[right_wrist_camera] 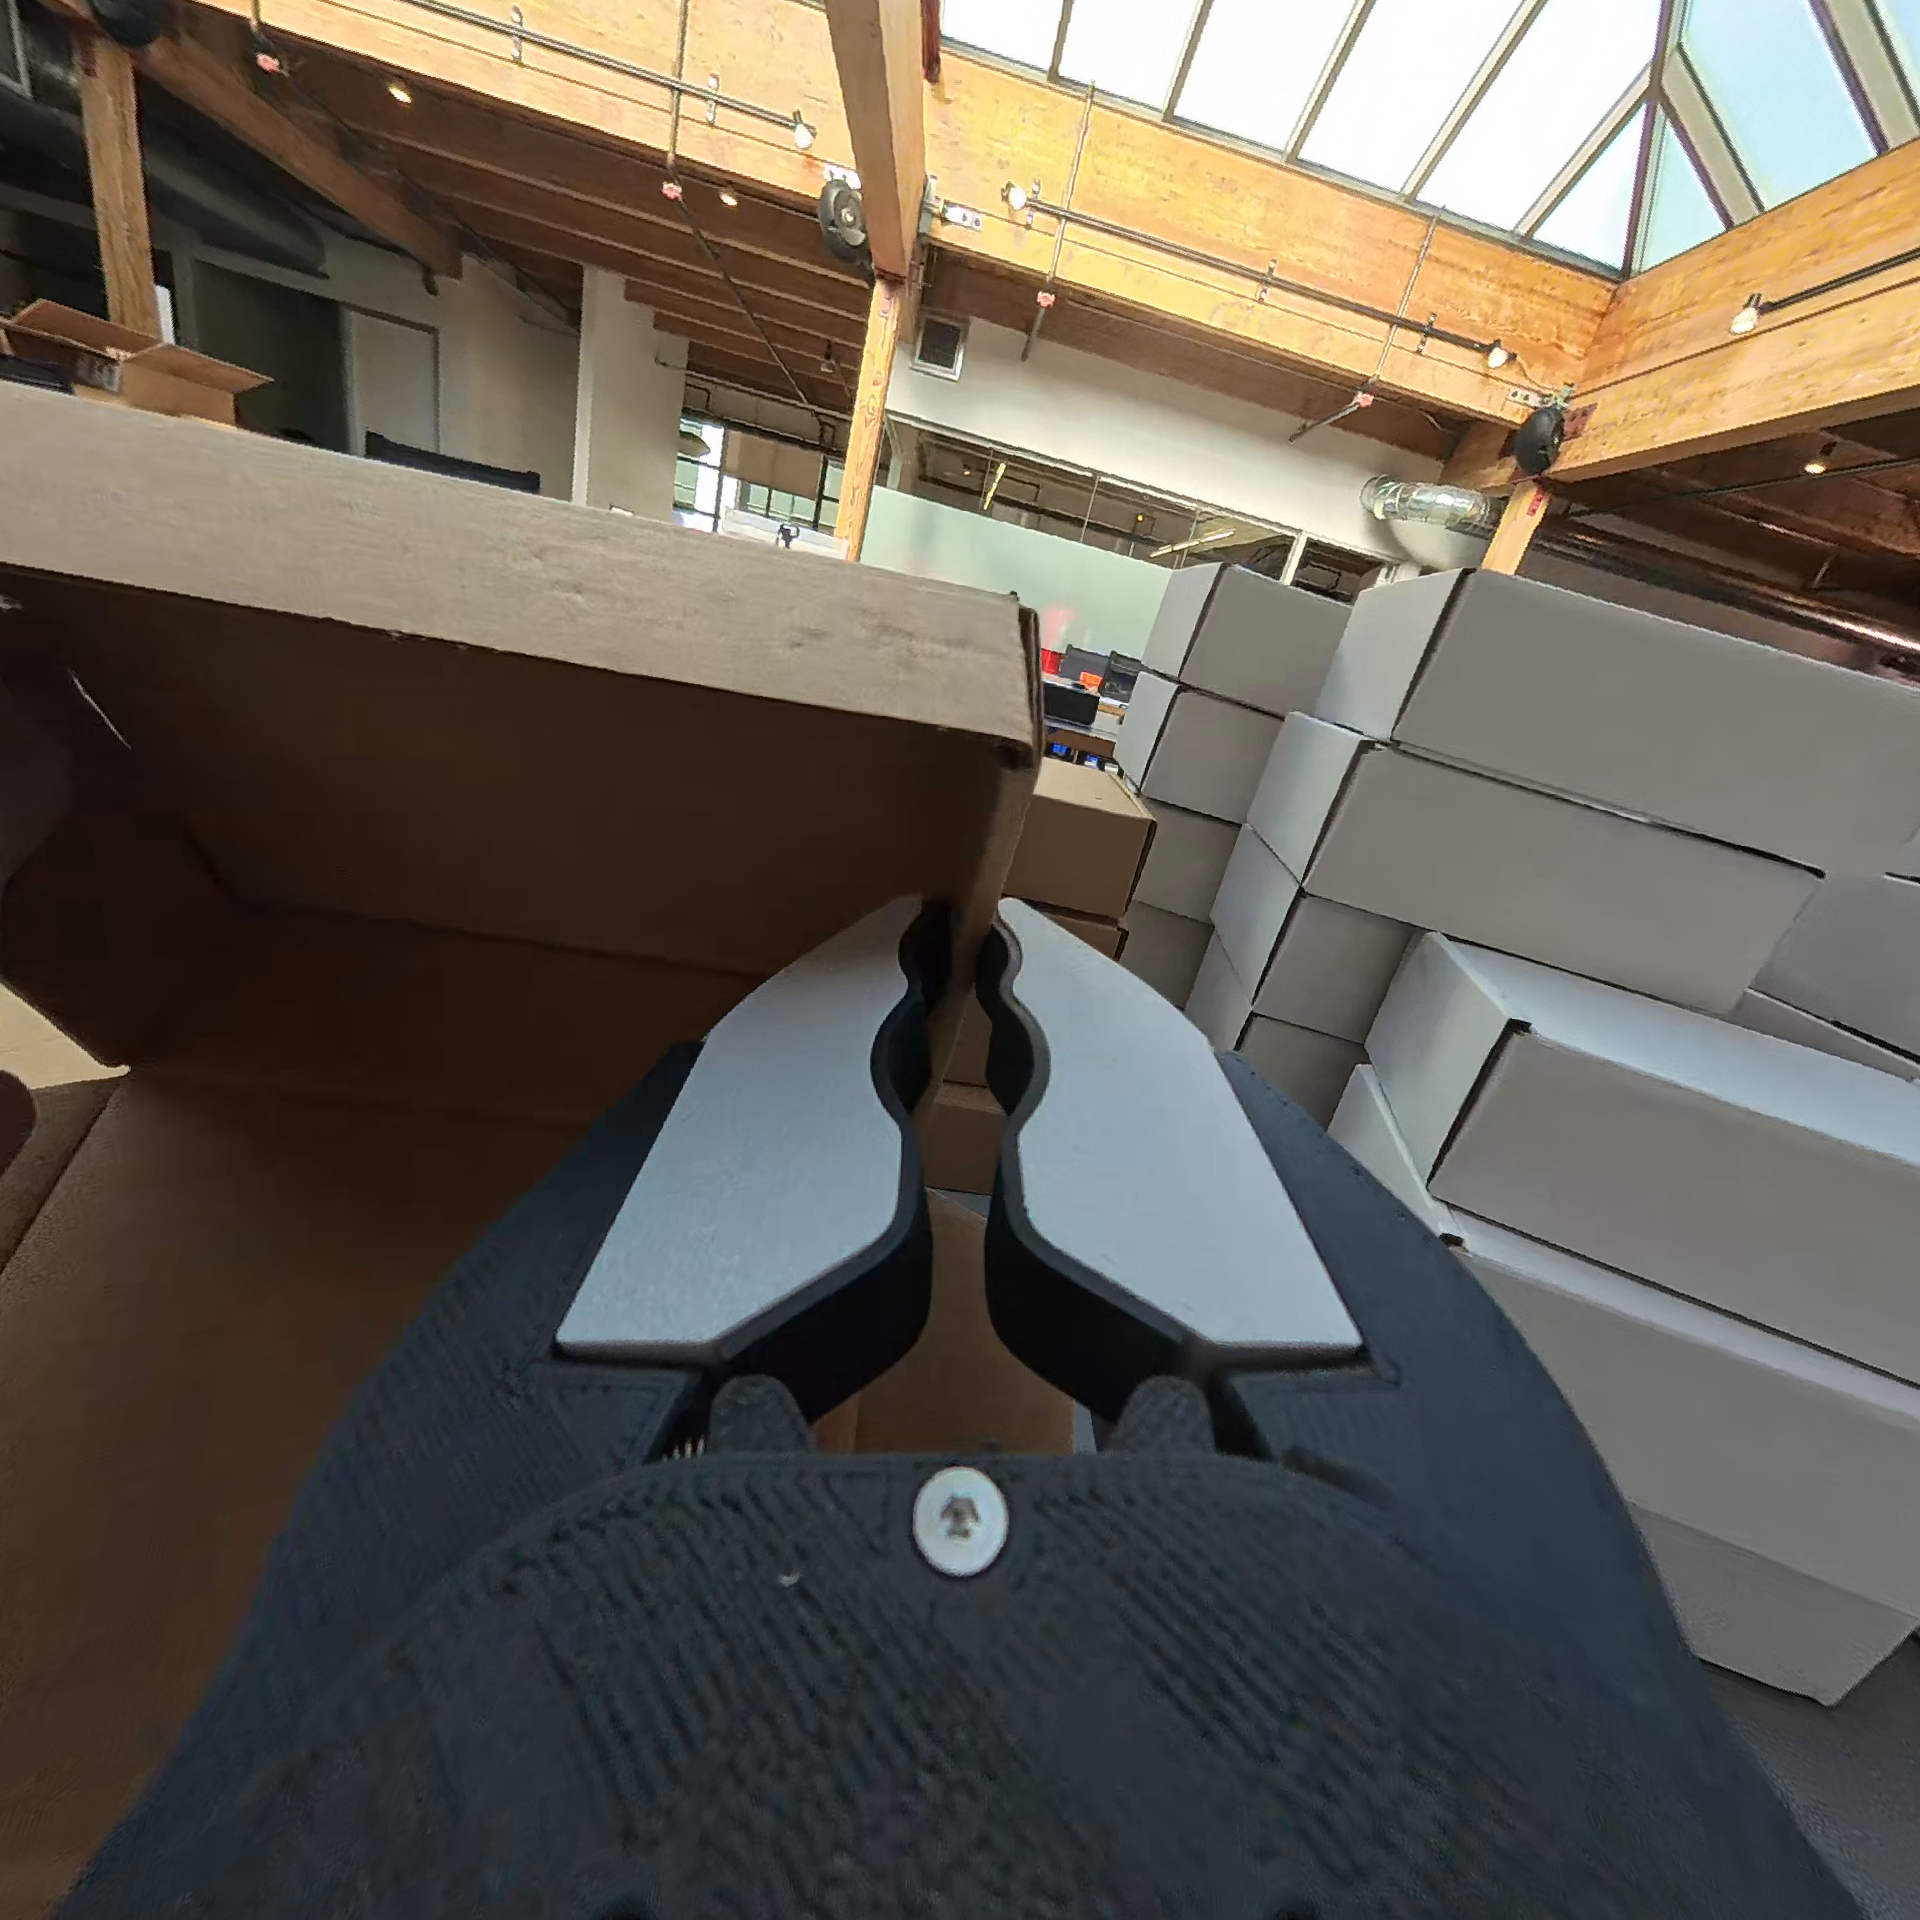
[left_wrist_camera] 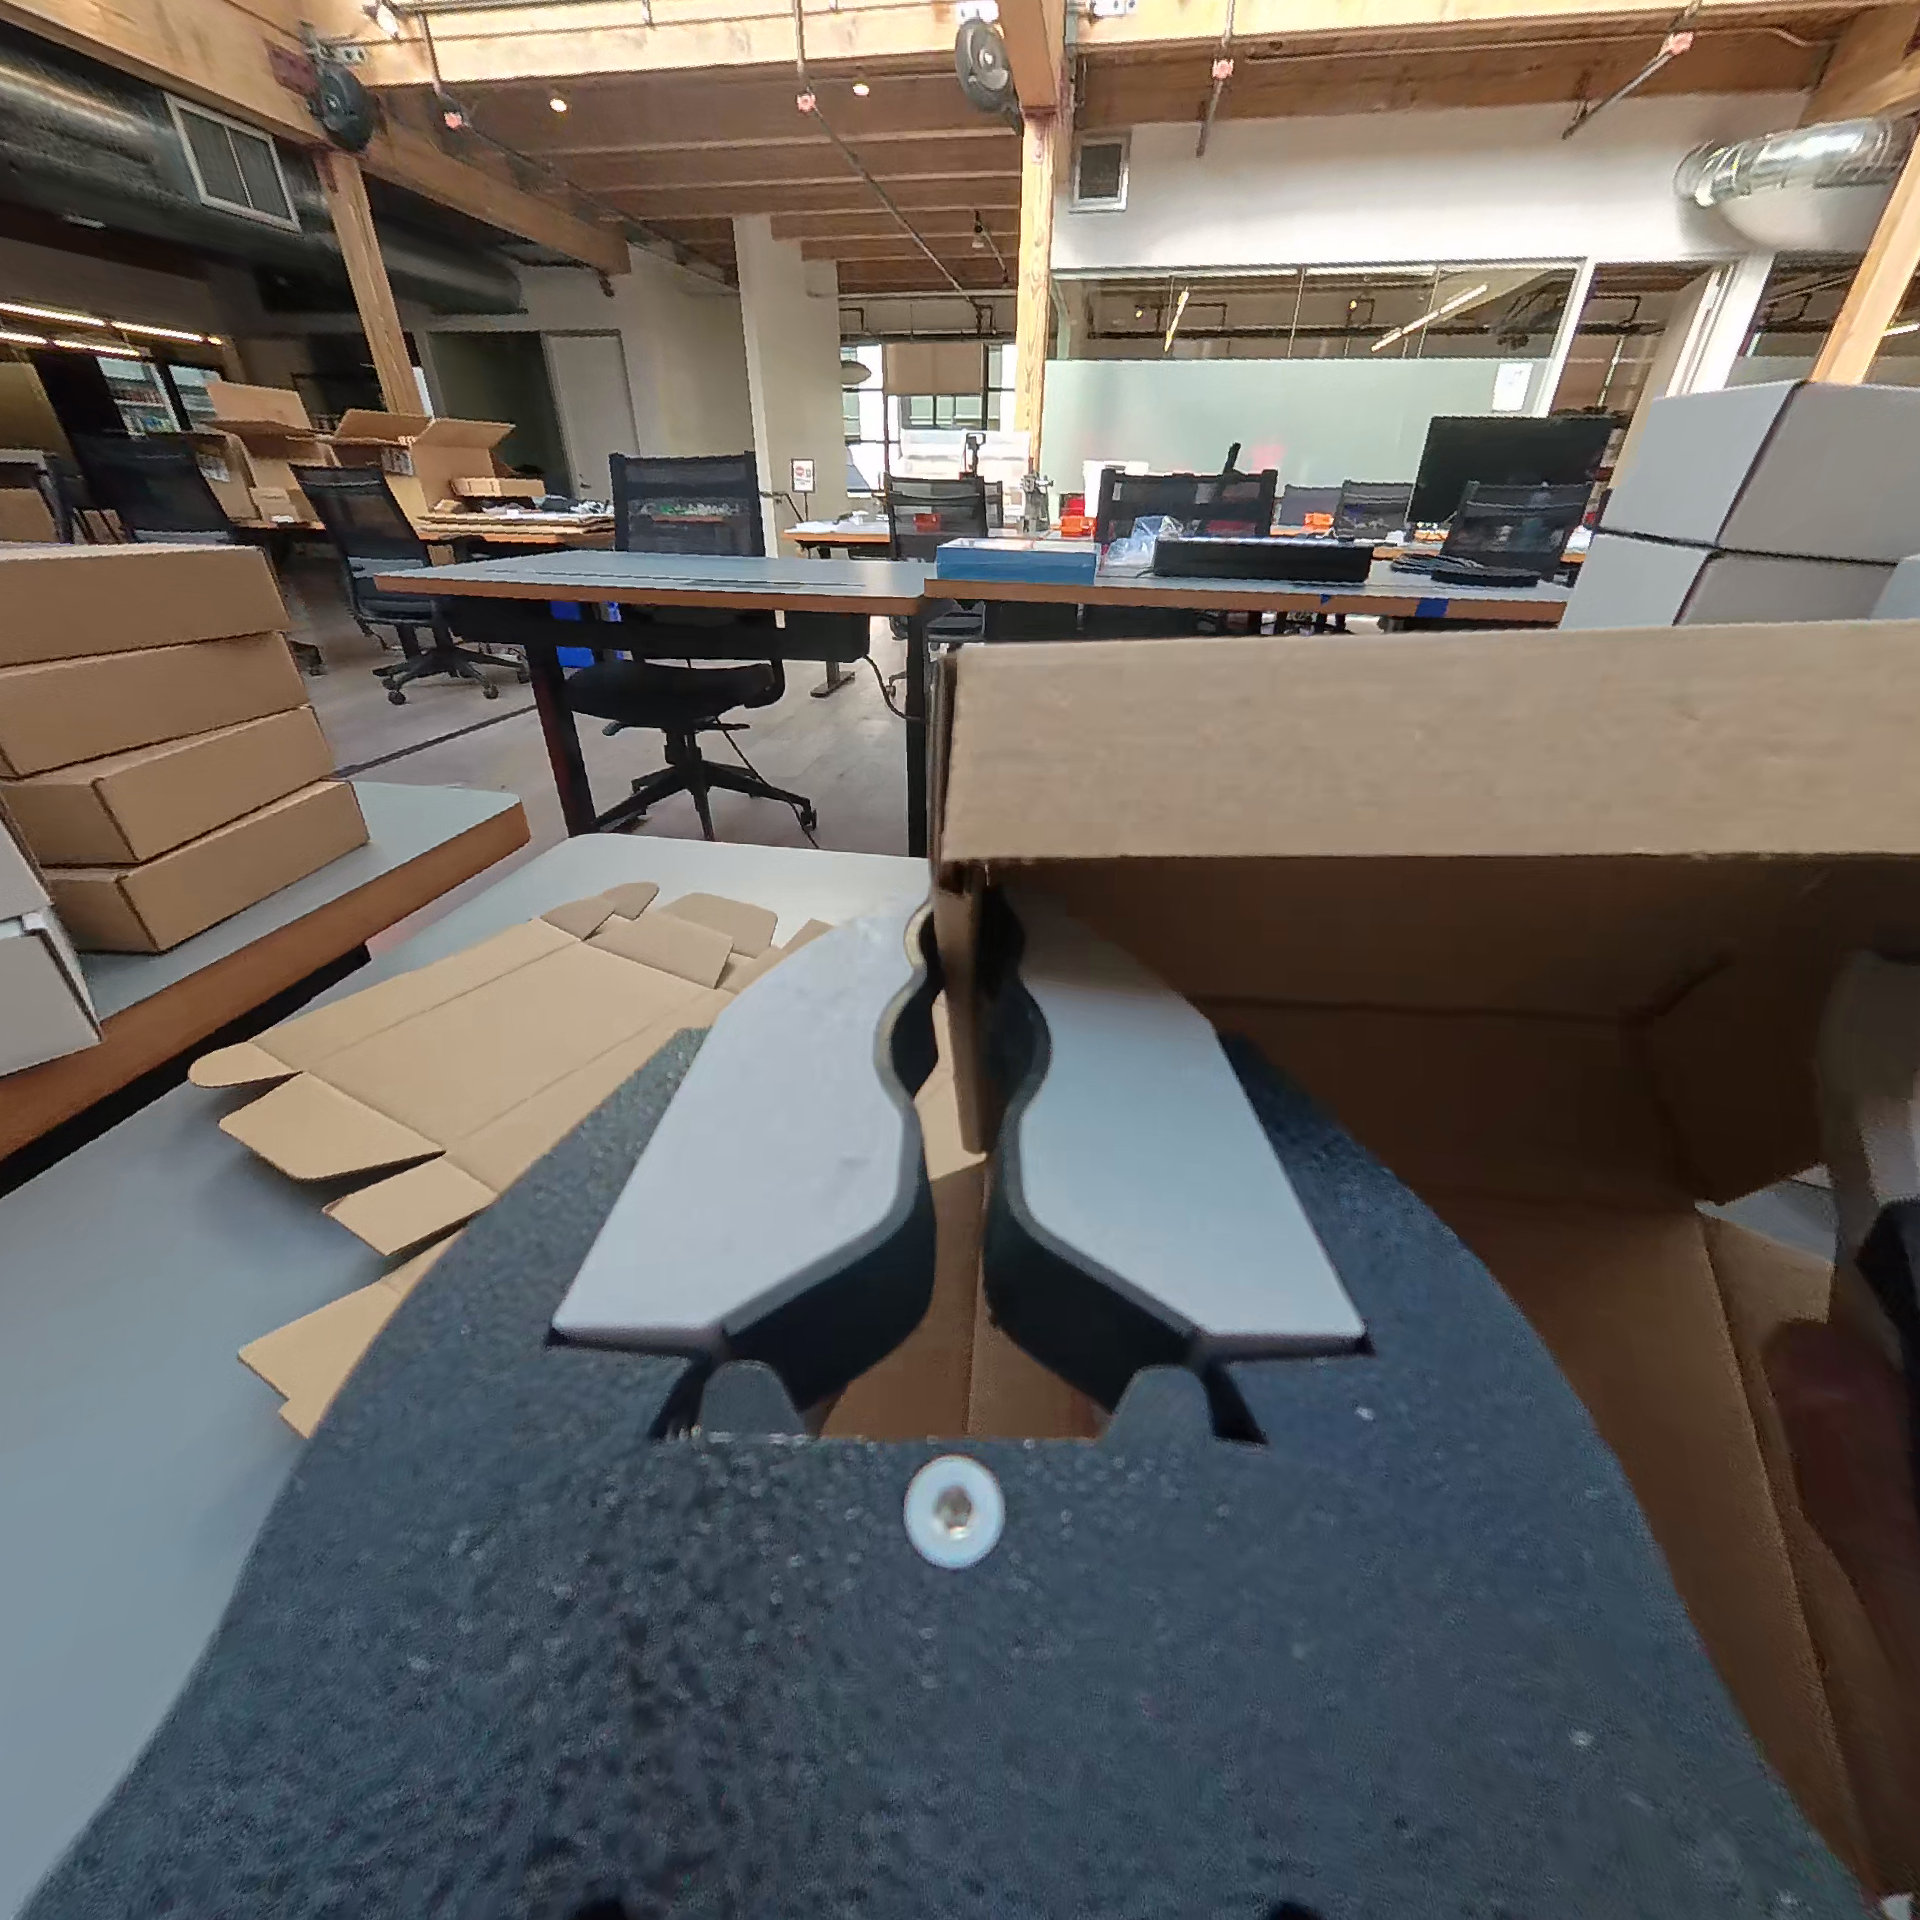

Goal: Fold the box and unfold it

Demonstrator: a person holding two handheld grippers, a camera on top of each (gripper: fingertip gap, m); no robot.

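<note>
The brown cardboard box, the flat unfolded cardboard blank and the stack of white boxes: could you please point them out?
brown cardboard box (left_wrist_camera: 1455, 748): left wrist view, outer top panel.
flat unfolded cardboard blank (left_wrist_camera: 468, 1049): left wrist view, middle panel.
stack of white boxes (right_wrist_camera: 1558, 883): right wrist view, one box's long side.

The box (left_wrist_camera: 1455, 748) is matt brown cardboard, the left gripper (left_wrist_camera: 961, 977) rough black plastic with smooth grey finger plates, the table (left_wrist_camera: 125, 1351) smooth matt grey.

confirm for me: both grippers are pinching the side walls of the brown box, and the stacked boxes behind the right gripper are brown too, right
Not quite. In the right wrist view the stacked boxes behind the right gripper are white, not brown. The rest holds: the right gripper and the left gripper each pinch a side wall of the brown box.
</note>
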